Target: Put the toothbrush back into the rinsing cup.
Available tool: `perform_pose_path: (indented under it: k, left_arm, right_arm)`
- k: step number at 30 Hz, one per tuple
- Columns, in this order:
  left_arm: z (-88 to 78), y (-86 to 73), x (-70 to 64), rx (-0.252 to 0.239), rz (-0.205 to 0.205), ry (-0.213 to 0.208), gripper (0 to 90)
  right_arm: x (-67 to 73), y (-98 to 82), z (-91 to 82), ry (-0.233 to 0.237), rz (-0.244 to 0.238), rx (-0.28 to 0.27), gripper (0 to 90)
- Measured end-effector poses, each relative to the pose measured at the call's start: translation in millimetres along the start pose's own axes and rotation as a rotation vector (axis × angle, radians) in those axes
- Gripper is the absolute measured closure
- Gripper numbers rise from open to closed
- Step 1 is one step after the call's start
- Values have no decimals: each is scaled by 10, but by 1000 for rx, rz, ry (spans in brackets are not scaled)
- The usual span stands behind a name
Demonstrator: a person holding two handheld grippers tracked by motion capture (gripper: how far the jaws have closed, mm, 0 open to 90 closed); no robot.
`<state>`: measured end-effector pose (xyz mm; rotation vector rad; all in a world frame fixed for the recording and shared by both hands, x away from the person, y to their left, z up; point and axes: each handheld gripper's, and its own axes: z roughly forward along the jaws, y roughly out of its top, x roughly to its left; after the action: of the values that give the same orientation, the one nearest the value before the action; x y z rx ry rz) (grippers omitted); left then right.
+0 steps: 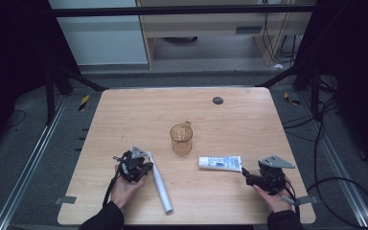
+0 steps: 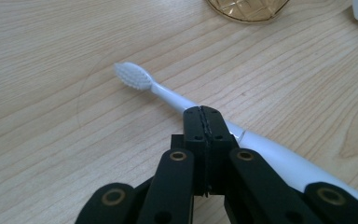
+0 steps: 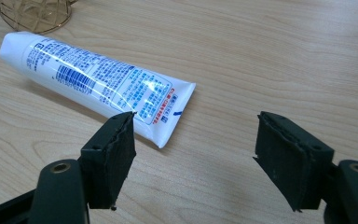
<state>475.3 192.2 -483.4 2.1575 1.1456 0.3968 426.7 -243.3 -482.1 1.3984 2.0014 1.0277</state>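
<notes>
A white electric toothbrush (image 1: 158, 181) lies on the wooden table (image 1: 124, 110), head toward the amber glass cup (image 1: 181, 138). My left gripper (image 1: 145, 164) is shut with nothing in it, its tip just above the toothbrush (image 2: 177, 100) neck in the left gripper view (image 2: 203, 119). A white toothpaste tube (image 1: 220, 163) with blue print lies right of the cup. My right gripper (image 1: 247, 175) stands open just short of the tube's flat crimped end (image 3: 168, 122); in the right gripper view (image 3: 193, 154) the jaws are wide apart and hold nothing.
A small dark round disc (image 1: 217, 100) sits near the table's far edge. Bare wood stretches across the far half of the table. Cables trail on the floor at the right (image 1: 335, 182).
</notes>
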Motion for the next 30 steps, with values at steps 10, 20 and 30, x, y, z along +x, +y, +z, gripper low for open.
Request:
perform_pose_path:
  k: [10,20,30]
  left_arm:
    - [15,35,-65,-10,26,-12,896]
    - [-240,53,-341,-88,73,-95,896]
    - [-233,-66,-649,-19,144,-171,896]
  right_arm:
    - [5,-1,2,2,-6,1,287]
    - [-5,-3,-8,-1,-1,-1,287]
    - [-6,-6,-21,-2,4,-2,287]
